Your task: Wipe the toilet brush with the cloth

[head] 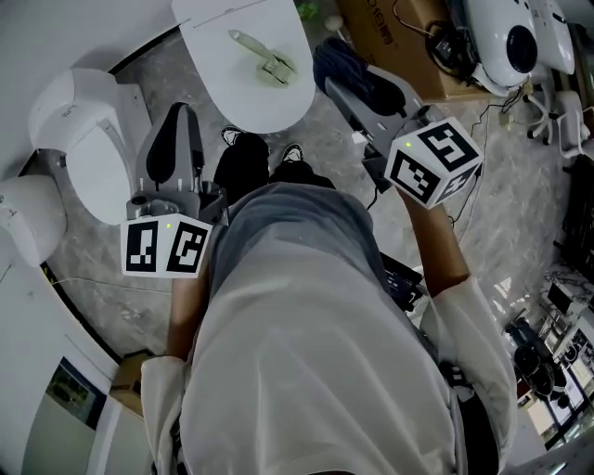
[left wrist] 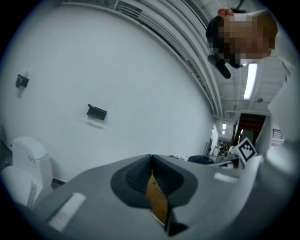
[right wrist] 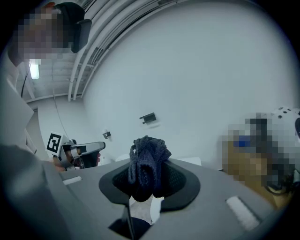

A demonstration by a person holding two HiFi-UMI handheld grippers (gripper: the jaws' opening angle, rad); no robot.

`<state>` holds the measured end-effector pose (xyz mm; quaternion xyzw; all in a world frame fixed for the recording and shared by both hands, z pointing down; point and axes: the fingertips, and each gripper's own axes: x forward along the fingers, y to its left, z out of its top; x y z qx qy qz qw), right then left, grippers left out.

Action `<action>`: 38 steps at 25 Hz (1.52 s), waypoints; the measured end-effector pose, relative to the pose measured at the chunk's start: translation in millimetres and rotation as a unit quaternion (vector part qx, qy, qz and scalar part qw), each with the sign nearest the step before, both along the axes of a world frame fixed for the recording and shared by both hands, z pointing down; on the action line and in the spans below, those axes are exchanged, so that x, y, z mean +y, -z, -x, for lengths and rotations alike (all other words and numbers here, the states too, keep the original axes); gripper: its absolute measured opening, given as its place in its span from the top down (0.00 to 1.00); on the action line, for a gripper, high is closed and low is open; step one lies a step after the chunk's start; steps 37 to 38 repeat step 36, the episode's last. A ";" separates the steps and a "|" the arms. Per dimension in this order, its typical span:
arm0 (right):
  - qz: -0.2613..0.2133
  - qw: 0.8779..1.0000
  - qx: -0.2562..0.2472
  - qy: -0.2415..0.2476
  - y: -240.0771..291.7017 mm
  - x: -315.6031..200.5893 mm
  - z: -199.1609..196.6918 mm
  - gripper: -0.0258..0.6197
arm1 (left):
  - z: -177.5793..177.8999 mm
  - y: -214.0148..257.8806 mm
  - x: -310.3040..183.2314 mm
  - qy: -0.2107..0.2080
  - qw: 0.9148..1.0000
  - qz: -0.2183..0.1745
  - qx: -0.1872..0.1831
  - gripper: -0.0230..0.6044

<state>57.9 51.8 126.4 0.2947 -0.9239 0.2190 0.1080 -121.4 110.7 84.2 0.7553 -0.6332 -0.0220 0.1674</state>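
Right tongs [right wrist: 147, 182] clamp cloth [right wrist: 149, 157]; left tongs [left wrist: 152, 180] closed, empty. Brush [head: 264, 60], 12 o'clock, unheld on lid [head: 209, 28]: wiping may shove it off.

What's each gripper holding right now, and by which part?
Right gripper: the dark cloth, pinched at a bunched fold, with a wad poking past the fingers. Left gripper: shut, nothing held.

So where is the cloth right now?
The cloth is pinched in the right gripper. In the head view it shows upper centre, just right of the white toilet lid where the toilet brush lies.
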 end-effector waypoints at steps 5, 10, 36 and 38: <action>-0.009 1.000 0.013 -0.024 0.1 12.2 -15.9 0.80 | 1.2 -10.7 1.0 0.011 1.000 0.007 -0.012 0.96; -0.020 0.999 0.019 -0.036 6.0 22.9 -19.4 0.81 | 1.9 -10.6 3.3 0.018 1.000 0.002 -0.022 0.96; -0.045 0.997 0.048 -0.041 6.2 61.5 -25.5 0.81 | -16.9 -14.8 42.3 0.032 0.997 0.017 -0.070 0.96; -0.045 0.997 0.048 -0.041 6.2 61.5 -25.5 0.81 | -16.9 -14.8 42.3 0.032 0.997 0.017 -0.070 0.96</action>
